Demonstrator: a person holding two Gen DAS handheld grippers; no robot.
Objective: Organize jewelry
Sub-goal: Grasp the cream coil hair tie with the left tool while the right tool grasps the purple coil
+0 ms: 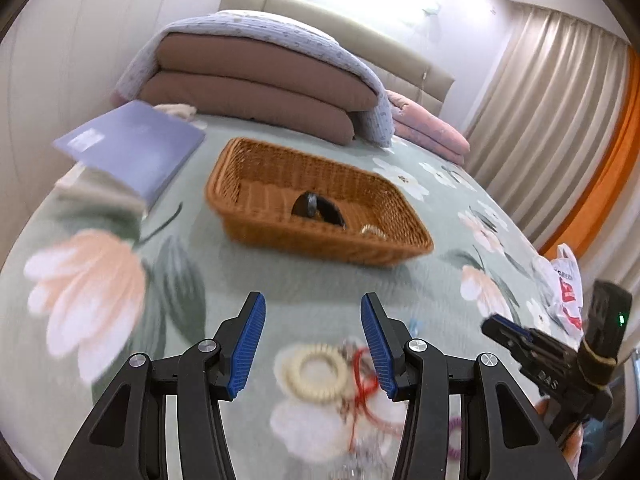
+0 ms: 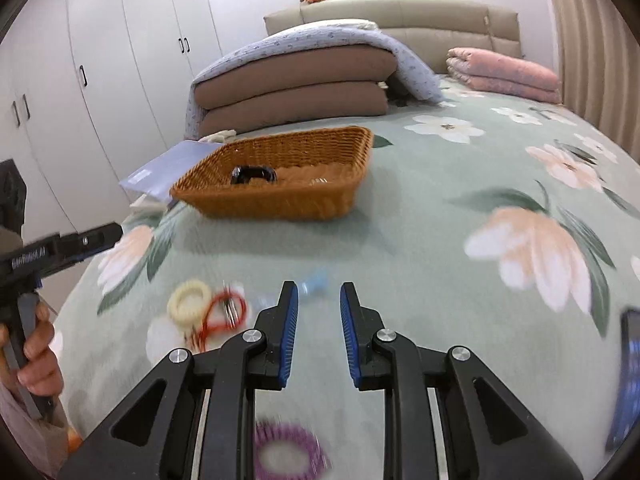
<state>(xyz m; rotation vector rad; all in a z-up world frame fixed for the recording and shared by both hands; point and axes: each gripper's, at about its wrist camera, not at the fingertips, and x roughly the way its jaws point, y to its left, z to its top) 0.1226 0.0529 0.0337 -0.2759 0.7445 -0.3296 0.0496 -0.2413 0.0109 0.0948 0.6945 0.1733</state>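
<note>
A brown wicker basket (image 1: pixel 320 200) (image 2: pixel 280 176) stands on the floral bedspread, holding a black bangle (image 1: pixel 316 208) (image 2: pixel 253 174) and a small pale piece (image 1: pixel 372 232). My left gripper (image 1: pixel 313 340) is open and empty above a cream spiral hair tie (image 1: pixel 316 372) (image 2: pixel 189 298) and a red cord bracelet (image 1: pixel 362 384) (image 2: pixel 220 316). My right gripper (image 2: pixel 319 328) is open and empty; a light blue item (image 2: pixel 314 282) lies just beyond its tips and a purple spiral hair tie (image 2: pixel 288 454) lies below it. The right gripper also shows at the left wrist view's right edge (image 1: pixel 504 330).
Folded brown quilts under a lilac blanket (image 1: pixel 256 80) and a pink folded blanket (image 2: pixel 504 74) lie behind the basket. A lilac book (image 1: pixel 132 148) lies left of the basket. A plastic bag (image 1: pixel 564 284) and a dark phone (image 2: pixel 628 380) lie at the right.
</note>
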